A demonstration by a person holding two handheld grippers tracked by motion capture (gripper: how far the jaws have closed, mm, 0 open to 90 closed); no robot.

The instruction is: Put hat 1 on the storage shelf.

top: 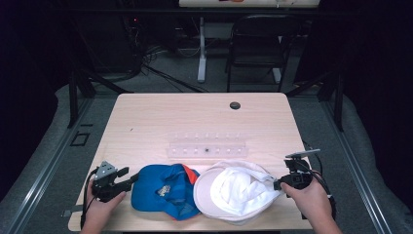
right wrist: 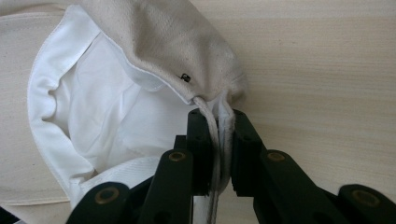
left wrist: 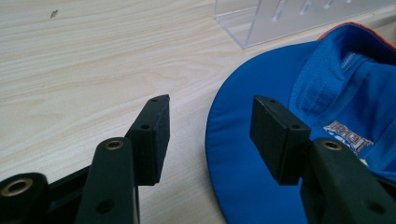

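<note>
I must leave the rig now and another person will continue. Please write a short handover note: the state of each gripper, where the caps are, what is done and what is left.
Right gripper: shut on the rim fabric of the white cap, at the cap's right side.
Left gripper: open, holding nothing, with the brim edge of the blue cap between its jaws, not yet clamped.
Both caps lie upside down at the near edge of the table, side by side and overlapping a little.
The clear rack stands behind them, with no cap on it.
Done: white cap gripped.
Left, probably: close on the blue cap, then move the caps.
</note>
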